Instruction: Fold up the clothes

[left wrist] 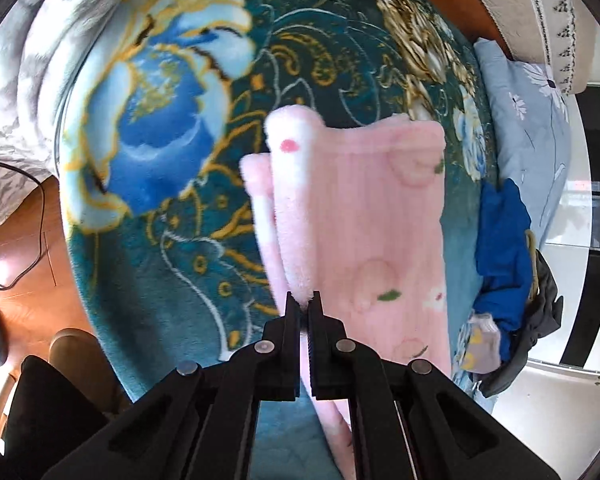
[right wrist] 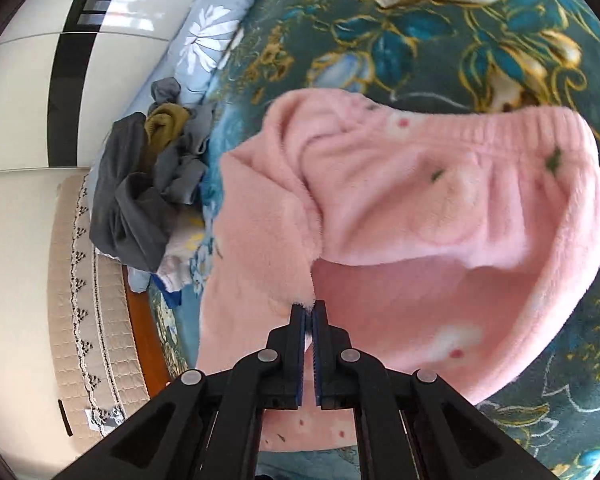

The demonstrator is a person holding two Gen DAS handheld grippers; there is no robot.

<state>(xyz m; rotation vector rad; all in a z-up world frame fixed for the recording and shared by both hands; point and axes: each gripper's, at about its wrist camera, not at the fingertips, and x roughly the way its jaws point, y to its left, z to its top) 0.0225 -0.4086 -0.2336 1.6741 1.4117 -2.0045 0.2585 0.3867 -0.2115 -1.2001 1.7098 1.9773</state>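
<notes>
Two black grippers, left and right, each pinch thin edges of fluffy pink fleece trousers; slippery pile could slide free, collapsing the fold.

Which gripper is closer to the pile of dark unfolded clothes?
Cannot tell. The left gripper and the right gripper are each shut on the pink garment, well apart from the clothes pile at the blanket's edge.

blur: floral blanket | cut off: pink garment below claws | pile: items indistinct
</notes>
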